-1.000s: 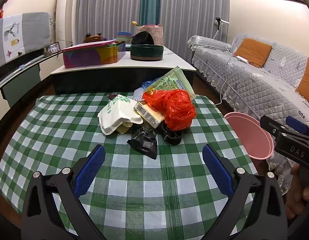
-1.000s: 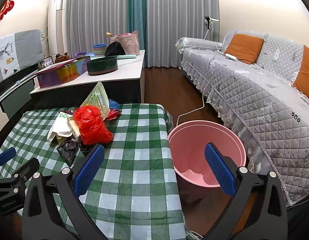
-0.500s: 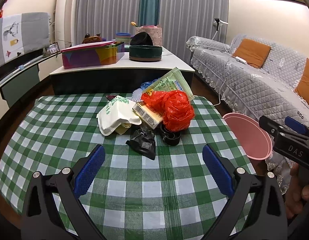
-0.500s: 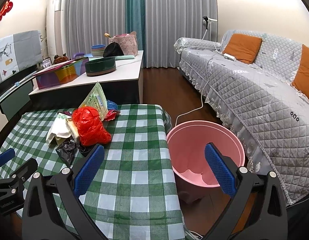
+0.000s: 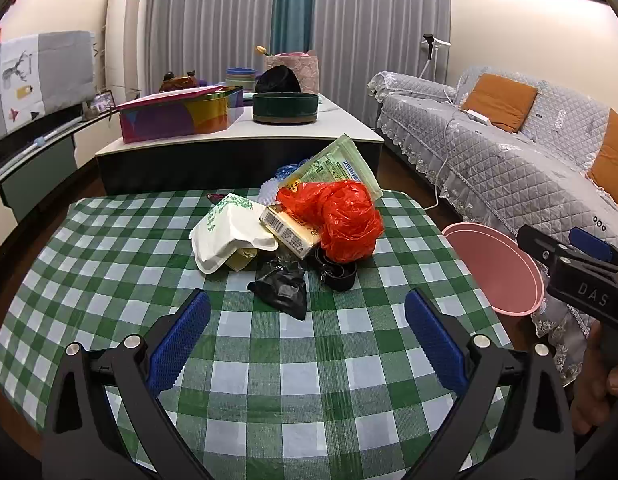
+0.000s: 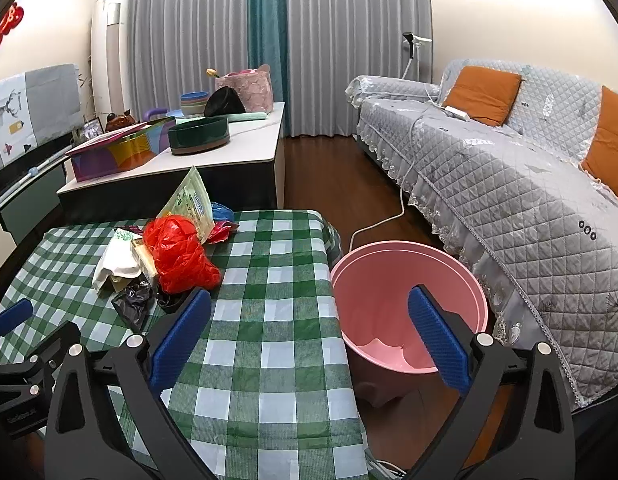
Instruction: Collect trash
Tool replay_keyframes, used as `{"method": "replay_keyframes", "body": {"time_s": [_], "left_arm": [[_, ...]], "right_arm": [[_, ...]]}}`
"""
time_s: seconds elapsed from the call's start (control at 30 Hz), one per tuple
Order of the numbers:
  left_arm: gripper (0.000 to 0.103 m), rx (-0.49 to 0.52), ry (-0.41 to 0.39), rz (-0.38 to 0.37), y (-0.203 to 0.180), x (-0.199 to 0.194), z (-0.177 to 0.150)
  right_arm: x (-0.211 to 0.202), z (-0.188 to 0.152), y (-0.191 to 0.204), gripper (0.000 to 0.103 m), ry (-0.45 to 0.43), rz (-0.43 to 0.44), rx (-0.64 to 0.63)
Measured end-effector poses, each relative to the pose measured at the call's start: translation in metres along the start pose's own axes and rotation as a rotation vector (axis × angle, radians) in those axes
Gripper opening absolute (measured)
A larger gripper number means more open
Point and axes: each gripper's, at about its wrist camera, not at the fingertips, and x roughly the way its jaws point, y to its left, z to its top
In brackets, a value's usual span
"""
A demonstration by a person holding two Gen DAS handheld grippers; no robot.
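A heap of trash lies at the far middle of the green checked table [image 5: 109, 280]: a red plastic bag [image 5: 341, 220], a white paper bag [image 5: 225, 236], a yellow carton [image 5: 289, 232], a green packet [image 5: 341, 168], a black crumpled bag [image 5: 283, 290] and a black ring-shaped piece [image 5: 337, 274]. My left gripper [image 5: 307, 336] hangs open above the near table, short of the black bag. My right gripper [image 6: 309, 334] is open over the table's right edge, its right finger in front of the pink bin [image 6: 389, 280]. The red bag [image 6: 177, 254] shows left of it.
The pink bin [image 5: 497, 268] stands on the floor right of the table. A grey quilted sofa [image 6: 509, 184] with orange cushions runs along the right. Behind the table a low white-topped table [image 5: 237, 136] carries a colourful box and a dark green bowl. A hand [image 5: 605, 380] holds the right gripper.
Both views have drifted slightly; the trash heap sits a touch nearer in the left wrist view. Both grippers stay open and nothing on the table has moved.
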Motion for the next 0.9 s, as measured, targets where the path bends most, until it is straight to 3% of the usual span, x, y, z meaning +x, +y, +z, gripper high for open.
{"method": "replay_keyframes", "body": {"time_s": [0.67, 0.9], "left_arm": [[0.094, -0.014, 0.0, 0.002, 0.0017, 0.0011, -0.003], [0.093, -0.022, -0.003, 0.001, 0.002, 0.0013, -0.0026]], "right_arm": [[-0.0013, -0.0029, -0.0004, 0.094, -0.005, 0.0, 0.001], [-0.0028, -0.0018, 0.001, 0.082, 0.007, 0.039, 0.024]]}}
